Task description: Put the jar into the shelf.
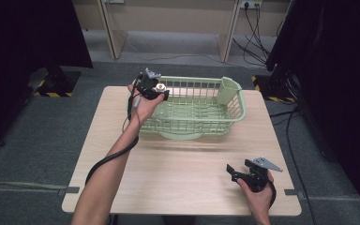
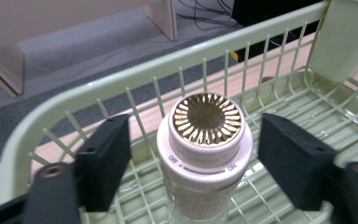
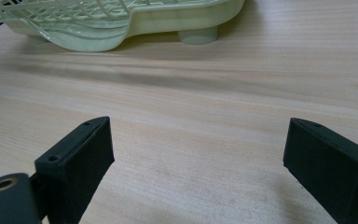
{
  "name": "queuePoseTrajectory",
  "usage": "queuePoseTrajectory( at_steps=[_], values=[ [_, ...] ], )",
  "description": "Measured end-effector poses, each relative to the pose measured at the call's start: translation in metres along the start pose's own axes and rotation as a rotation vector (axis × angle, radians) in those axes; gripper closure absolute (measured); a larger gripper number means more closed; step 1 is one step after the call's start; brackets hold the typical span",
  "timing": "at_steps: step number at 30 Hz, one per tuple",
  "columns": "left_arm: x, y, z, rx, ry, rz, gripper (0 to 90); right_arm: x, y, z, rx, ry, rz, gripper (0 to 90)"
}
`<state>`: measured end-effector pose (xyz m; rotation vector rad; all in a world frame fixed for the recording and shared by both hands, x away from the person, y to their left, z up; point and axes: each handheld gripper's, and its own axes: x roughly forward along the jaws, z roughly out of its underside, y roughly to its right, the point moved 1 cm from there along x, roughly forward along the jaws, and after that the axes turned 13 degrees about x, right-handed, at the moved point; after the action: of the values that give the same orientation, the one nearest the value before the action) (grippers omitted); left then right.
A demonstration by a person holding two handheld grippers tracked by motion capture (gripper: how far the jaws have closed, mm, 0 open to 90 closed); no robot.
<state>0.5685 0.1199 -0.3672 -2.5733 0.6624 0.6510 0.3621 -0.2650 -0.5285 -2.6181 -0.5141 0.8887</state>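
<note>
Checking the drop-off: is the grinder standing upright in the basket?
Upright: the grinder stands cap-up inside the basket, apart from both open jaws.

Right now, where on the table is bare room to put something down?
The wooden table is bare between the green basket and the right hand-held gripper, and along its left edge. The basket's left end is crowded: the left hand-held gripper stands open around the bottle there.

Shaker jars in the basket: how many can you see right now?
1. The shaker jar stands upright in the green basket, at its left end, between the left gripper's open jaws. Nothing else shows inside, though the hand hides one corner.
</note>
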Motion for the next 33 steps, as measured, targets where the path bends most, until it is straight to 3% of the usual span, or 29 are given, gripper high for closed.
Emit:
queuePoseTrajectory(
  at_steps=[3,8,33],
  values=[
    [-0.005,0.001,0.0,0.01,0.008,-0.008,14.8,0.0,0.0,0.0,-0.005,0.0,0.002,8.7],
    [-0.013,0.001,0.002,0.009,0.025,-0.01,11.6,0.0,0.0,0.0,-0.004,-0.001,0.004,8.7],
    [-0.045,0.004,0.021,0.003,0.097,-0.004,11.0,0.0,0.0,0.0,0.0,-0.001,0.006,8.7]
  ],
)
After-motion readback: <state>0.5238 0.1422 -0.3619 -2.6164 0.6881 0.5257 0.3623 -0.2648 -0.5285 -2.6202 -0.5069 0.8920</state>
